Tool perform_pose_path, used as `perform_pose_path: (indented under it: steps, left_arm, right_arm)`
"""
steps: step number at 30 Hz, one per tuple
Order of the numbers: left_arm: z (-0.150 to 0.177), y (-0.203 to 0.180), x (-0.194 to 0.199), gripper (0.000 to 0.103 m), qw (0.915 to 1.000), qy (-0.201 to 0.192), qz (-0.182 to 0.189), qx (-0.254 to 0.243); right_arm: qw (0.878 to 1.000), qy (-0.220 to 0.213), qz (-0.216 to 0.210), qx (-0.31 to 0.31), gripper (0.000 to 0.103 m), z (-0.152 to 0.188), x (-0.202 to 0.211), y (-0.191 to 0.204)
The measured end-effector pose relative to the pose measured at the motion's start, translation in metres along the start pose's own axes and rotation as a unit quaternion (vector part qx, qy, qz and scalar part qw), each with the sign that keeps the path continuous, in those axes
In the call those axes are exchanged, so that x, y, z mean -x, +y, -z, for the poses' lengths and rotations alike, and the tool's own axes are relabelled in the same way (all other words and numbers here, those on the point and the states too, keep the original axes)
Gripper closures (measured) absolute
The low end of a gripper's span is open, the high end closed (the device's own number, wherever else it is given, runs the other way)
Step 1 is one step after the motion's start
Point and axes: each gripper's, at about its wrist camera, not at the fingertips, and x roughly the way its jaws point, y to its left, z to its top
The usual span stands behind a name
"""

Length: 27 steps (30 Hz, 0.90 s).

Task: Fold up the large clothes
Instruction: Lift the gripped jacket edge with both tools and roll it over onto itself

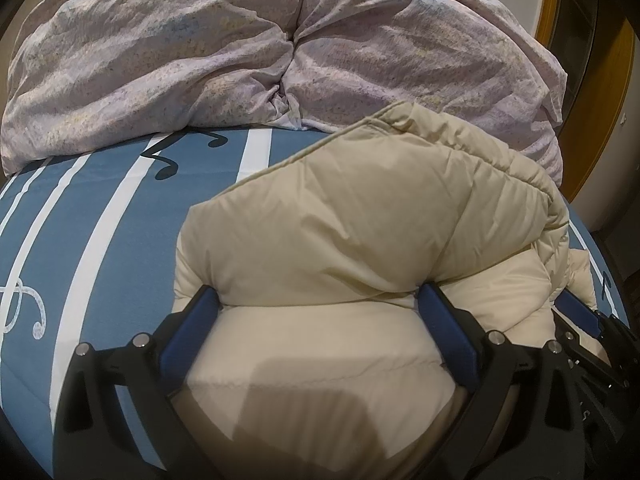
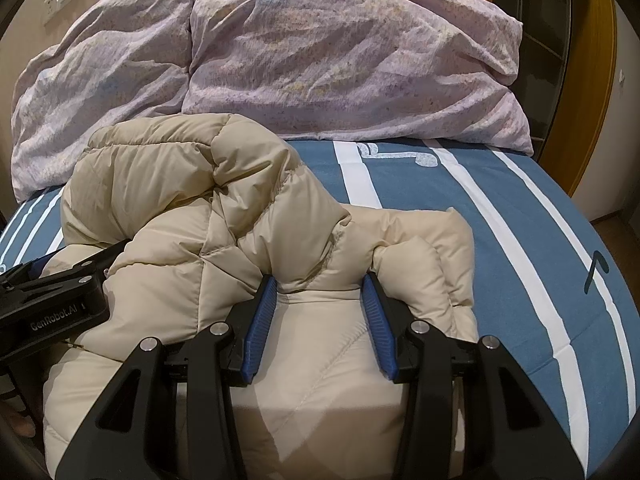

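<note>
A cream quilted puffer jacket (image 1: 360, 208) lies bunched on the blue striped bed sheet (image 1: 100, 220); it also shows in the right wrist view (image 2: 192, 216). My left gripper (image 1: 318, 294) is wide open, its blue pads astride a thick fold of the jacket. My right gripper (image 2: 320, 280) is partly open with a puffy fold bulging between its pads; whether it grips the fold is unclear. Each gripper shows in the other's view: the right one at the left wrist view's right edge (image 1: 588, 320), the left one at the right wrist view's left edge (image 2: 52, 288).
A crumpled lilac duvet (image 1: 240, 52) is heaped across the far side of the bed, also in the right wrist view (image 2: 320, 56). A wooden door frame (image 2: 588, 80) stands at the right. The sheet (image 2: 520, 220) is bare to the jacket's right.
</note>
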Motion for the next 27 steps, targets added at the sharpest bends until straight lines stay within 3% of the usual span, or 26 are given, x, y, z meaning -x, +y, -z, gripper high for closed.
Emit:
perform_pose_path:
  steps: [10, 14, 17, 19, 21, 27]
  left_arm:
    - [-0.003, -0.002, -0.001, 0.002, 0.9999, 0.011, -0.008, -0.001]
    - [-0.010, -0.002, 0.012, 0.002, 0.9993, 0.034, -0.011, -0.007]
    - [-0.008, 0.006, 0.040, 0.003, 0.9997, 0.025, 0.002, 0.001]
    - [-0.005, 0.013, 0.053, 0.003, 0.9998, 0.019, 0.001, 0.008]
    - [-0.001, 0.024, 0.065, 0.003, 0.9995, 0.023, 0.004, 0.022]
    - [0.013, 0.056, 0.084, 0.003, 0.9956, 0.051, 0.030, 0.072]
  right_arm:
    - [0.999, 0.013, -0.039, -0.023, 0.056, -0.002, -0.002, -0.011]
    - [0.997, 0.043, -0.051, -0.024, 0.054, -0.008, 0.001, -0.016]
    - [0.994, 0.068, -0.070, -0.042, 0.038, -0.015, 0.017, -0.026]
    - [0.993, 0.052, -0.084, -0.061, 0.012, -0.014, 0.039, -0.036]
    - [0.993, 0.046, -0.086, -0.066, 0.007, -0.011, 0.056, -0.046]
    - [0.975, 0.108, -0.135, -0.143, 0.007, 0.010, 0.057, -0.088]
